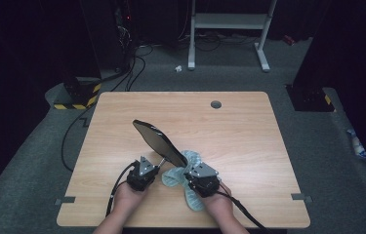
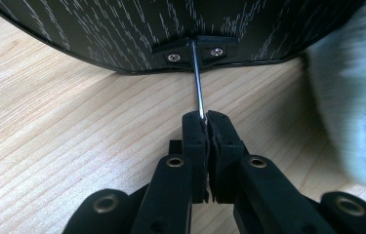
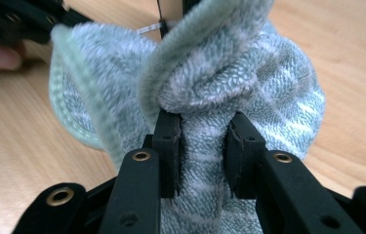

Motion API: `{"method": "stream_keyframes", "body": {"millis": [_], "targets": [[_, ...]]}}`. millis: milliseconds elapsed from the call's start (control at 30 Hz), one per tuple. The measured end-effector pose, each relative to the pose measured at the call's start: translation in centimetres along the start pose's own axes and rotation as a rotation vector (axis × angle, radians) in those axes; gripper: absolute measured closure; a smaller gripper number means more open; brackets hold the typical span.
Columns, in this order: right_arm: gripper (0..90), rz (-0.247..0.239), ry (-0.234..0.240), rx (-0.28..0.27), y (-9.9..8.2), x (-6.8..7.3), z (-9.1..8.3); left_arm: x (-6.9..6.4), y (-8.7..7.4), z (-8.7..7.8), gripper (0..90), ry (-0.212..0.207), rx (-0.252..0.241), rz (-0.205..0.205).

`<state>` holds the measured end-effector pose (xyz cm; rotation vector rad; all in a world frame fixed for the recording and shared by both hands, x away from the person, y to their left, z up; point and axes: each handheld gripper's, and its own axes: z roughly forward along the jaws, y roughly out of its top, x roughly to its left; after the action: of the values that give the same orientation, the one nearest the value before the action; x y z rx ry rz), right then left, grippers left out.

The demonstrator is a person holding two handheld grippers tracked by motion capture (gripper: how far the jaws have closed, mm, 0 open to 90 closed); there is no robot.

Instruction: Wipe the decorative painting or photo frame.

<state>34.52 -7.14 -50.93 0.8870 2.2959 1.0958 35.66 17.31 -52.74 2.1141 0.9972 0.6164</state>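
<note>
On the wooden table (image 1: 229,122), the left gripper (image 1: 144,171) sits at about 7 o'clock from the table's middle, and its jaws are clamped tight on the thin metal stem (image 2: 198,87) of a black oval mirror (image 1: 158,141). The mirror rises from the jaws toward 11 o'clock in the high view, tilted, its upper end well out over the table and its lower end just beside the grippers. In the left gripper view (image 2: 205,119) the stem runs straight up at 12 o'clock from the pinched jaw tips into a small black bracket (image 2: 195,51) fixed with two screws to the mirror's speckled back (image 2: 122,29). The right gripper (image 1: 201,178) lies at about 5 o'clock from the table's middle, just beside the left one, and its jaws are closed on a bunched pale green towel (image 1: 180,175). In the right gripper view (image 3: 202,129) the towel (image 3: 219,83) fills the gap between the jaws and swells out above them at 12 o'clock, with folds spilling toward 9 and 3 o'clock. In the high view the towel lies between the two grippers, touching the mirror's lower edge, and trails down toward 6 o'clock beside the right hand (image 1: 219,204).
</note>
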Motion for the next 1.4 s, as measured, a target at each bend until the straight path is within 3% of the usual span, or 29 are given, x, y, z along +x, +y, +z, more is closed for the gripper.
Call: {"method": "stream_keyframes", "body": {"millis": [333, 533, 900, 1400], "targets": [[69.3, 0.01, -0.016, -0.118, 0.6, 0.0, -4.3, -0.2, 0.0, 0.0, 87.2, 0.005, 0.001, 0.014], [69.3, 0.005, -0.04, -0.152, 0.6, -0.5, -6.3, -0.2, 0.0, 0.0, 87.0, 0.007, 0.003, 0.015], [69.0, 0.048, -0.11, -0.152, -0.9, -3.2, -7.8, -0.4, 0.0, -0.1, 86.5, 0.017, 0.004, 0.022], [68.8, 0.102, -0.263, -0.141, -2.1, -8.5, -10.7, -0.3, 0.0, -0.1, 85.6, 0.019, 0.0, 0.02]]}}
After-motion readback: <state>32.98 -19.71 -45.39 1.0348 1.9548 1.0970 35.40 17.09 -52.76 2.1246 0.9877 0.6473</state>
